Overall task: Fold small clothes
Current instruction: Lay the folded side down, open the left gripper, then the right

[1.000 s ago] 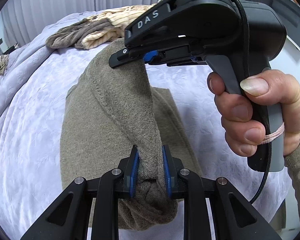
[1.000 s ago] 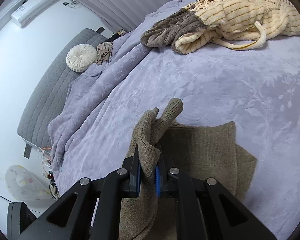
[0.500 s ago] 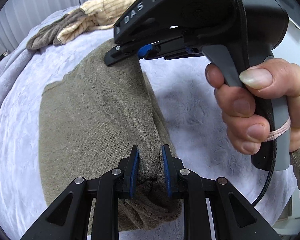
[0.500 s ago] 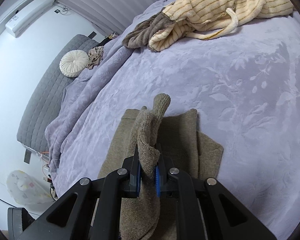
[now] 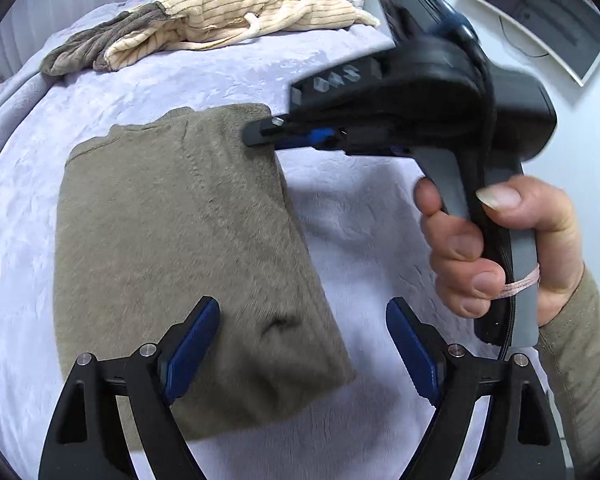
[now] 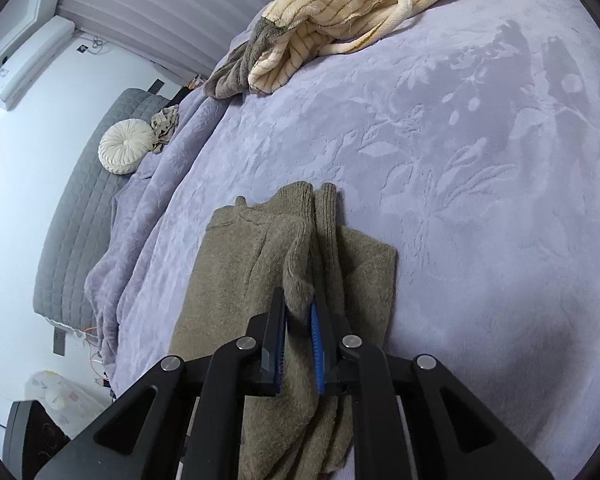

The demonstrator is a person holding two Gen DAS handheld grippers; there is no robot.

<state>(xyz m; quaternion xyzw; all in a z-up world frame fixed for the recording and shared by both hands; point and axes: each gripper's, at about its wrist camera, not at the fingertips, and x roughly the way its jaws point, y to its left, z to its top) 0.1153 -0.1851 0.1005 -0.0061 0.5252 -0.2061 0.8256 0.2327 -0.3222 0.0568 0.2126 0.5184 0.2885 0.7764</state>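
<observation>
Releasing is the step in hand: your left gripper (image 5: 302, 350) has its jaws opening, pads spread wide and off the cloth, with the near corner of the brown knit garment (image 5: 172, 248) lying loose between and under them. Your right gripper (image 6: 298, 344), just beyond and to the right of the left one, has its jaws starting to part, yet a fold of the knit is still pressed between the 2 blue pads.

The garment lies folded flat on the lilac bedspread (image 5: 360, 216), directly ahead of both grippers. In the right wrist view, 2 ribbed cuffs poke past its far edge.

To finish this well:
- Let the right pads part fully before you draw back, or the fold will likely drag open.
- Withdraw along the fingers, low and straight, not sideways.
- Check the far-right corner stays square with the layer beneath.

Farther off, at the far edge of the bed, a cream striped fleece garment (image 5: 236, 12) waits in a heap, probably next.

Writing: raised letters on the right gripper's casing are motion-blurred, not readable. No other labels legible.
</observation>
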